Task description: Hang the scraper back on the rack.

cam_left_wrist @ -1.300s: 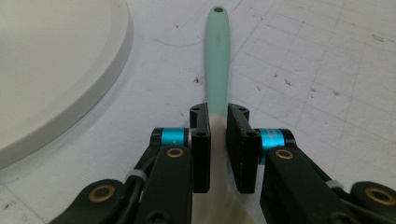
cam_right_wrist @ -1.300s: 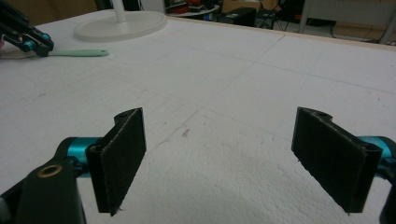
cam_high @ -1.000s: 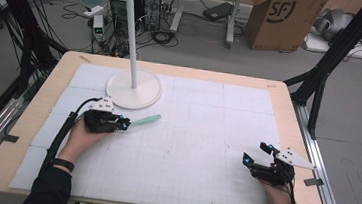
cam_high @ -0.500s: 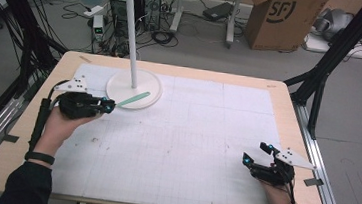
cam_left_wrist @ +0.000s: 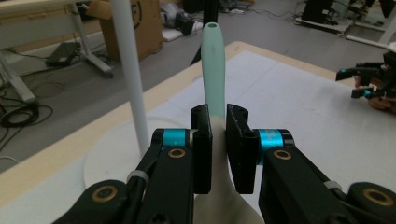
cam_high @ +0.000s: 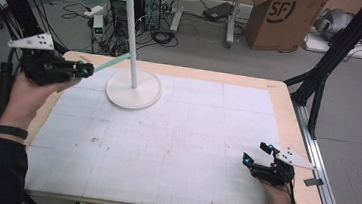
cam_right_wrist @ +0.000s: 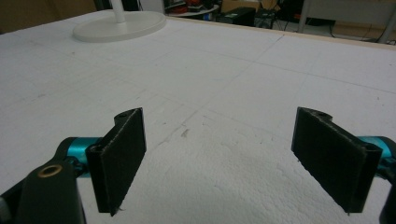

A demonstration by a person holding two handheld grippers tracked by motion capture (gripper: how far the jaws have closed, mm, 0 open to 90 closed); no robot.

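Left hand-held gripper point(cam_high: 82, 69): jaws clamped on a mint-green handle point(cam_left_wrist: 213, 70), raised above the worktop's point(cam_high: 204, 149) far-left corner, the handle pointing toward the white stand's pole point(cam_high: 131, 32). Right hand-held gripper point(cam_high: 254, 154): jaws wide apart, holding nothing, low over the worktop, well apart from the stand's round base point(cam_high: 134, 90).
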